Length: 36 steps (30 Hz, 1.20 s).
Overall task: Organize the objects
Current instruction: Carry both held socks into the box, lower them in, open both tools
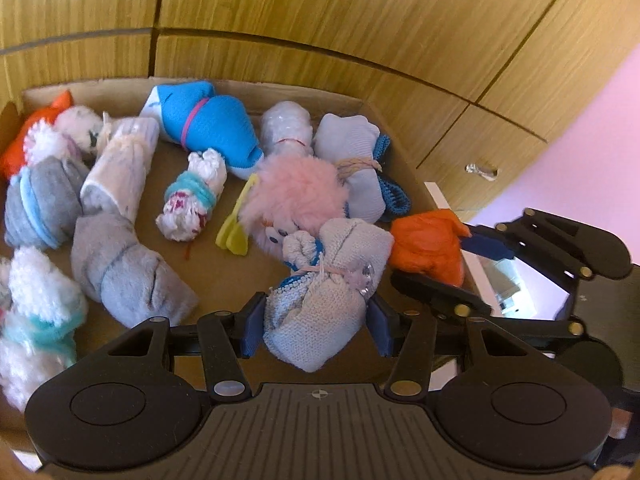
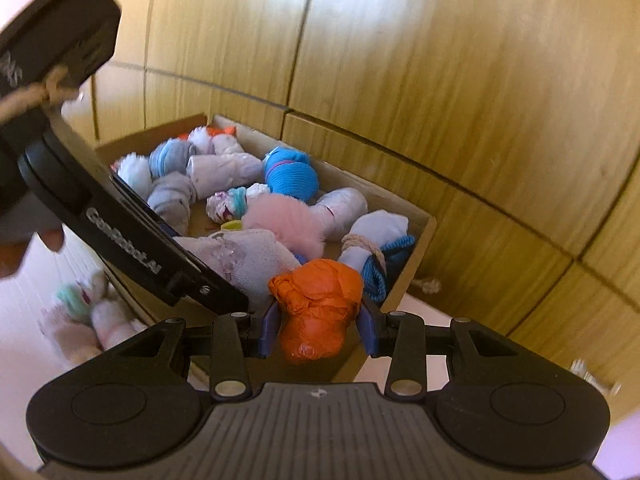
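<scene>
A cardboard box (image 1: 280, 92) against a wooden cabinet holds several rolled sock bundles. My left gripper (image 1: 316, 330) is shut on a pale blue knitted sock bundle (image 1: 324, 304) tied with pink thread, hanging over the box's near part. My right gripper (image 2: 320, 330) is shut on an orange bundle (image 2: 316, 306) over the box's near right corner (image 2: 416, 248). In the left wrist view the orange bundle (image 1: 428, 246) and the right gripper (image 1: 460, 270) appear to the right of the box. In the right wrist view the left gripper's body (image 2: 120, 224) crosses the left side with the pale bundle (image 2: 244, 258).
Inside the box lie a bright blue bundle (image 1: 212, 124), a fluffy pink one (image 1: 296, 200), grey ones (image 1: 124, 268) and a white one with teal band (image 1: 192, 200). Bare box floor (image 1: 224, 268) shows mid-box. A fluffy white bundle (image 2: 92, 316) lies outside, left. Wooden cabinet doors (image 1: 320, 12) stand behind.
</scene>
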Motion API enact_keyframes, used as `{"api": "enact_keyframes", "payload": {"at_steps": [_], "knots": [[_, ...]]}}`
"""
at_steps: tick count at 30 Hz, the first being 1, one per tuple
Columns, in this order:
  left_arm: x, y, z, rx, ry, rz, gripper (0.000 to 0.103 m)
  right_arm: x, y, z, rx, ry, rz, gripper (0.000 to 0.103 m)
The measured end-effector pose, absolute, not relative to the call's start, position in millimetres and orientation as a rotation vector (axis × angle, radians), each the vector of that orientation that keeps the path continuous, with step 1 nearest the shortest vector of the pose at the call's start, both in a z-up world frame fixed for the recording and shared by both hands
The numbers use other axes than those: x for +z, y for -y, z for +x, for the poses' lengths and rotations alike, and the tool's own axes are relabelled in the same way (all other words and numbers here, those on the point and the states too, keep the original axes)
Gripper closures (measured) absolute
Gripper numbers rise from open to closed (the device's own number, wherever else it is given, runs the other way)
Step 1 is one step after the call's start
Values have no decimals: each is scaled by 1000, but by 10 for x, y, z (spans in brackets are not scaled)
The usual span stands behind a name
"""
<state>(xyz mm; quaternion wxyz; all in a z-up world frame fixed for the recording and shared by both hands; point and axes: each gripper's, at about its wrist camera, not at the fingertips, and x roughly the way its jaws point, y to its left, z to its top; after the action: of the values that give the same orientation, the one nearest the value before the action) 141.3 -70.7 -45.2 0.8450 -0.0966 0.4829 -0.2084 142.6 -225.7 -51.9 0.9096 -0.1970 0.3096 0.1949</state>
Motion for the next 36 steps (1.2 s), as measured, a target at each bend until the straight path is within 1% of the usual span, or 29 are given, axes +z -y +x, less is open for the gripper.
{"api": "enact_keyframes", "payload": {"at_steps": [2,3,6,7,8,10,11,18,23,29,32,33,35,36], "knots": [[-458,685,1393,-443,-1026,-236,44,-516,2272,1458,409,-632,-429,65],[-462,668,1385,-444,-1030,-258,47,-515,2286,1476,415,-633,-433,65],[-463,661,1355,-445,-1031,-275,48,-504,2306,1495,437,-641,-429,61],[-461,674,1356,-443,-1028,-266,48,-501,2302,1483,444,-638,-430,55],[-461,701,1359,-442,-1027,-261,47,-493,2293,1459,445,-632,-433,46],[-459,690,1353,-444,-1031,-275,46,-474,2275,1407,445,-608,-441,37],[-464,687,1365,-444,-1033,-285,46,-460,2272,1379,446,-600,-443,36],[-457,643,1301,-445,-1037,-287,45,-415,2311,1247,452,-580,-431,36],[-465,790,1301,-481,-1045,-291,45,-405,2364,1178,429,-575,-421,36],[-466,890,1292,-486,-1046,-276,42,-362,2428,1111,405,-570,-404,36],[-440,885,1283,-485,-1048,-268,38,-320,2443,1077,402,-563,-375,36],[-421,873,1261,-484,-1044,-264,35,-310,2443,1067,401,-564,-363,36],[-366,868,1216,-477,-1023,-238,33,-300,2440,1044,395,-567,-341,34],[-339,873,1199,-474,-1013,-224,28,-299,2437,1024,395,-566,-330,34]]}}
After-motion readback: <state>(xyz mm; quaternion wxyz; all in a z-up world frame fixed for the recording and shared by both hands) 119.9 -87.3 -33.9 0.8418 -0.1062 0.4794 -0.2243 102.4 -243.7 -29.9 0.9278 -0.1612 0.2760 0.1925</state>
